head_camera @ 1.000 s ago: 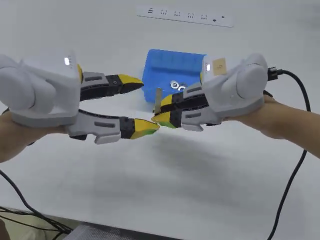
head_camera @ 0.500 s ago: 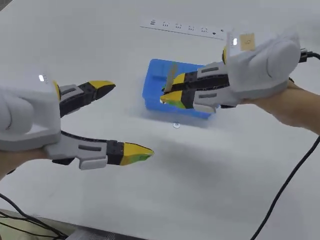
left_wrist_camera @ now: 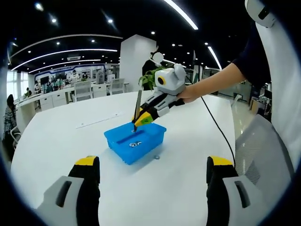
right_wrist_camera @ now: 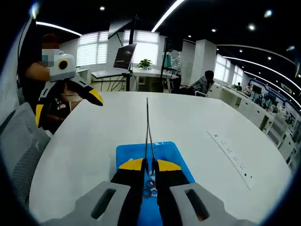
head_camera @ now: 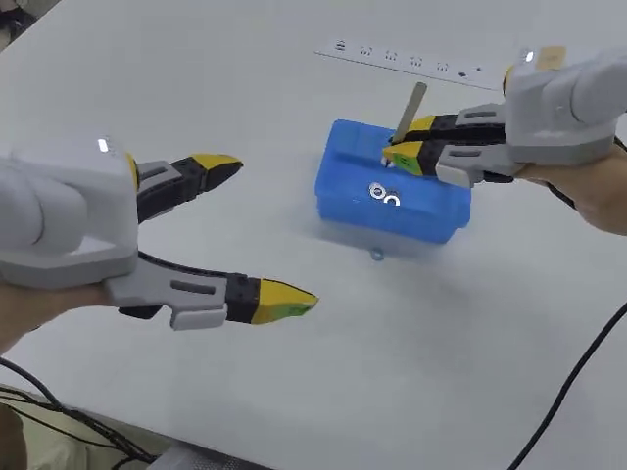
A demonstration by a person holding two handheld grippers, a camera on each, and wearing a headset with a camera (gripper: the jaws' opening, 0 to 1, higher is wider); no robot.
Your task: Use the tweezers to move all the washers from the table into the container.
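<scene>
A blue container (head_camera: 431, 211) sits on the white table with two washers (head_camera: 384, 196) inside. One washer (head_camera: 377, 255) lies on the table just in front of it, also seen as a washer (left_wrist_camera: 157, 157) in the left gripper view. My right gripper (head_camera: 397, 157) hovers over the container, shut on metal tweezers (head_camera: 411, 106) whose free end sticks upward. In its own view the right gripper (right_wrist_camera: 150, 165) holds the tweezers (right_wrist_camera: 147, 127) above the container (right_wrist_camera: 126, 153). My left gripper (head_camera: 260, 235) stands wide open at the left, holding nothing, its jaws well apart from the container (left_wrist_camera: 141, 146).
A white power strip (head_camera: 407, 59) lies at the table's far side behind the container. A black cable (head_camera: 573, 372) trails from the right gripper across the table. An office with desks and people shows beyond the table in both gripper views.
The right gripper has carried the tweezers away from the left gripper's tips, up and over the container. The left gripper has drawn back to the left. A washer shows in front of the container.
</scene>
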